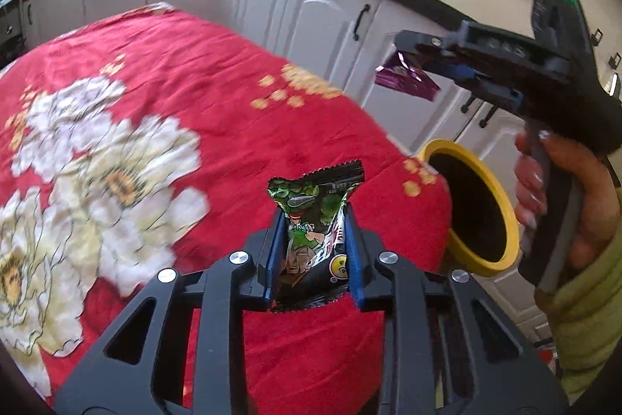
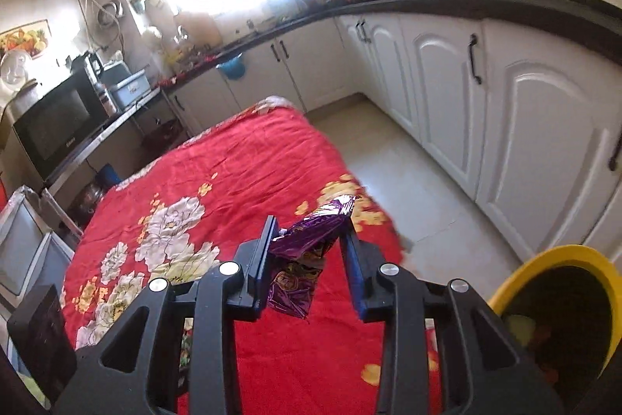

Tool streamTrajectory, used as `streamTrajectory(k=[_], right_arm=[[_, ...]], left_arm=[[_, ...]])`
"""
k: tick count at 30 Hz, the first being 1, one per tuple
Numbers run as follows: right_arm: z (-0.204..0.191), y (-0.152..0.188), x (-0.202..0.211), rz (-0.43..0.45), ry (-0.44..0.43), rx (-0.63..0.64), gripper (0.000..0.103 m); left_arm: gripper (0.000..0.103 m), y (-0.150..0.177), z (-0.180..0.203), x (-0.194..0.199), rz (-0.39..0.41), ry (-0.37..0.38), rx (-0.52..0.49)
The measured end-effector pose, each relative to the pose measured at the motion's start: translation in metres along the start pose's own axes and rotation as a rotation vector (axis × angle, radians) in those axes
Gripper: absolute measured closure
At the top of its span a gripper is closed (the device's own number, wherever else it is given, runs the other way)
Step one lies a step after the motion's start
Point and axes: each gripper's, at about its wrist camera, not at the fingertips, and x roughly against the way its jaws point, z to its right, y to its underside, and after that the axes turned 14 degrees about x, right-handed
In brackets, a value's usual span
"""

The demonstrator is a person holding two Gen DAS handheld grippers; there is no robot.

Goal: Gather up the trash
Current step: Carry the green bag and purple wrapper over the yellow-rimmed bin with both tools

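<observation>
I am holding a green and black snack wrapper (image 1: pixel 311 220) in my left gripper (image 1: pixel 313 247), its blue fingers (image 1: pixel 274 259) pressing in on the packet from both sides, low in the centre of the left wrist view. Behind it the red floral cloth (image 1: pixel 163 72) is filling the left half of the frame. At the right edge a hand (image 1: pixel 559 197) is gripping the handle of my right gripper (image 1: pixel 408 57), which is pinching a purple foil wrapper (image 1: pixel 404 80) in the upper right, above the yellow-rimmed bin (image 1: pixel 482 209). In the right wrist view that purple foil wrapper (image 2: pixel 311 251) is sitting crumpled between the closed-in fingers (image 2: pixel 260 259) at lower centre, over the cloth (image 2: pixel 241 166). The bin (image 2: pixel 559 259) is showing at the lower right, with bits of rubbish inside, beside the white cabinets (image 2: pixel 505 104).
</observation>
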Motion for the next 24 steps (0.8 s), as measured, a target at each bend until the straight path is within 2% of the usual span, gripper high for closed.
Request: streamTrajectory(k=[9, 24], right_arm=[[0.024, 0.008, 0.068, 0.067, 0.064, -0.003, 0.072], [0.067, 0.032, 0.165, 0.157, 0.23, -0.001, 0.072]], left_arm=[[0.083, -0.013, 0.05, -0.002, 0.03, 0.064, -0.071], [0.083, -0.024, 0.133, -0.012, 0.052, 0.164, -0.176]])
